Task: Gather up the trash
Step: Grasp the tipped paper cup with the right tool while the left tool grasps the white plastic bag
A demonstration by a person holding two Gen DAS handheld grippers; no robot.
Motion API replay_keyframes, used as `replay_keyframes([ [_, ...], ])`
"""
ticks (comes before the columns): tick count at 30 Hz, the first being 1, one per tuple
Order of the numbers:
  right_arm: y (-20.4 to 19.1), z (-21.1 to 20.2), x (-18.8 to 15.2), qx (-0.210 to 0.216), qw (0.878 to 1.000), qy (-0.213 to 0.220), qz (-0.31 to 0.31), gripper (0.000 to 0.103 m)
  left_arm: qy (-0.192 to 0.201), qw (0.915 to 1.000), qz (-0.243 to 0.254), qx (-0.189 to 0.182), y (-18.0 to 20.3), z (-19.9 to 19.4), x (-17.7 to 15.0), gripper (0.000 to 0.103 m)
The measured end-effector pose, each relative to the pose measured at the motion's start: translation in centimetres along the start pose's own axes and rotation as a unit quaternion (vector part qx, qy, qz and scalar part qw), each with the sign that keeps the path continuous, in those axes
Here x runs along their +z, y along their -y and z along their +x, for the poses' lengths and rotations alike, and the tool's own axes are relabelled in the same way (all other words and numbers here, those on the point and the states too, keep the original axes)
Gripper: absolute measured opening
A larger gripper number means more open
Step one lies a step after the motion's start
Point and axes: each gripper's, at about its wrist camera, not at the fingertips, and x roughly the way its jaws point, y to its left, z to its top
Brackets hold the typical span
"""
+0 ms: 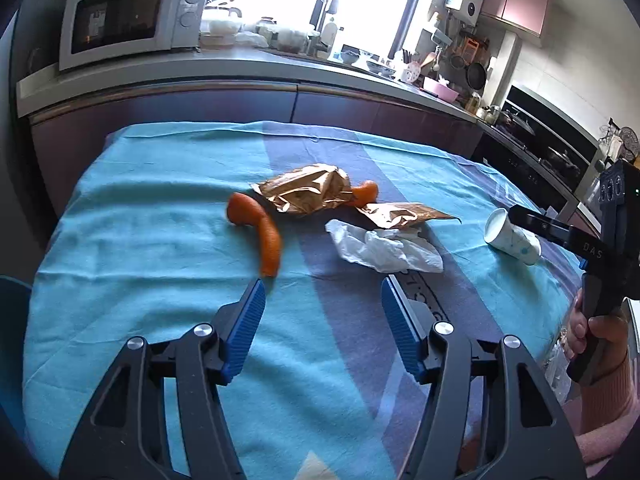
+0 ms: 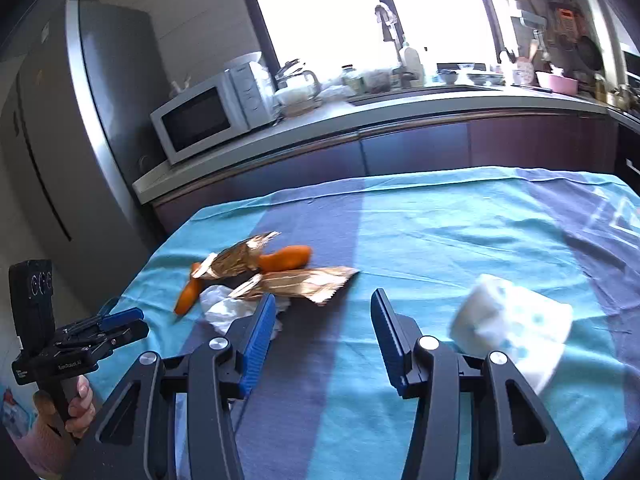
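six loose items on a bench [image 1: 160, 184] under a blue cloth, listed left to right as the left wrist view shows them.

1. carrot [image 1: 256, 228], long and bent, lying flat just beyond the left gripper's near finger.
2. foil bag [image 1: 308, 194], crumpled, part resting over the carrot's far end.
3. carrot stub [image 1: 366, 192], showing from behind the foil bag, touching it.
4. flat wrapper [image 1: 404, 214], gold, lying just right of the bag, one edge over the tissue.
5. tissue [image 1: 380, 246], white, crumpled, nearest the left gripper's right finger.
6. paper cup [image 1: 512, 238], on its side, mouth toward the pile, apart from it to the right.

left gripper [image 1: 322, 300]: jaws about half parted, nothing between them, above the cloth short of the pile.
right gripper [image 2: 323, 316]: jaws about half parted, nothing held; the cup [image 2: 516, 328] lies just right of its fingers, blurred in that view. a hand [image 1: 592, 332] holds its handle.

no bin is in view, so the drop point is unknown.

risks, as judged:
- cup is round and on its side; a nudge from a finger may roll it toward the bench edge.
- tissue and wrapper overlap; pinching one may drag the other.
- foil is slick and springy; a shallow pinch may slip.
- carrots may not be trash; a grab at the bag could catch one.
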Motion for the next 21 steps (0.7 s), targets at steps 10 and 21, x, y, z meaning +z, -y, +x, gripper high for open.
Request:
replay_keyframes([
  [10,8.6,-3.6,-1.6,-0.071,0.993,0.025,0.086,0.047,-0.058,0.9977,-0.013,-0.031,2.6,5.8,2.1,0.064],
  [21,11.1,-3.1,-3.5,-0.006,0.99,0.003,0.14,0.046,-0.094,0.995,-0.022,-0.027,4.0,9.0,2.9,0.048],
])
